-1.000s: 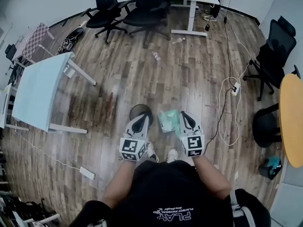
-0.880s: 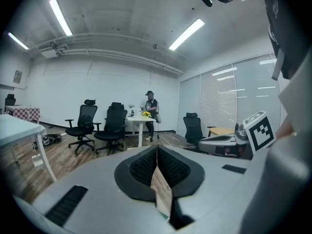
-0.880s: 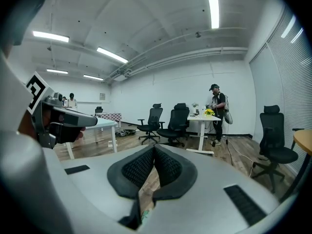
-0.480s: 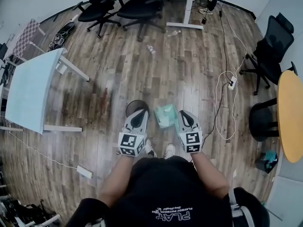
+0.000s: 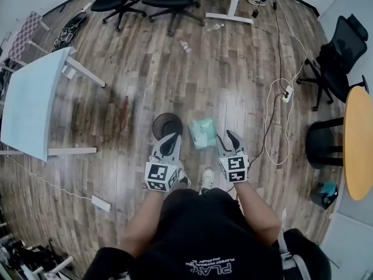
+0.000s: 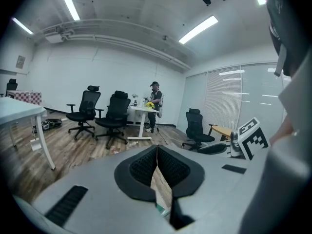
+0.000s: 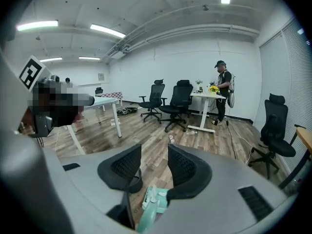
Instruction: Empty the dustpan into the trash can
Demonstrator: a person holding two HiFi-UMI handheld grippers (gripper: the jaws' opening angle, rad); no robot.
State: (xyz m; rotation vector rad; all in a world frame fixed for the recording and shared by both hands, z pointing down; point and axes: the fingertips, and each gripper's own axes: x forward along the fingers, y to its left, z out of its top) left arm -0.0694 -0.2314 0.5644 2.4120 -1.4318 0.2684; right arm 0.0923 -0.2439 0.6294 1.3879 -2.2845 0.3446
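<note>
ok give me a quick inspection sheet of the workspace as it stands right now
surface: wooden floor, with a reddish stain
job's things: green dustpan beside the black trash can
clutter: bottle lying on the floor
grippers: left gripper shut, empty; right gripper jaws have just been opening, pads not pressing the dustpan
cables: white cable looped from a power strip
surroundings: white table, office chair, round wooden table

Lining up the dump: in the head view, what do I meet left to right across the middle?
Pale table → trash can → dustpan → right gripper → white cable → round wooden table.
</note>
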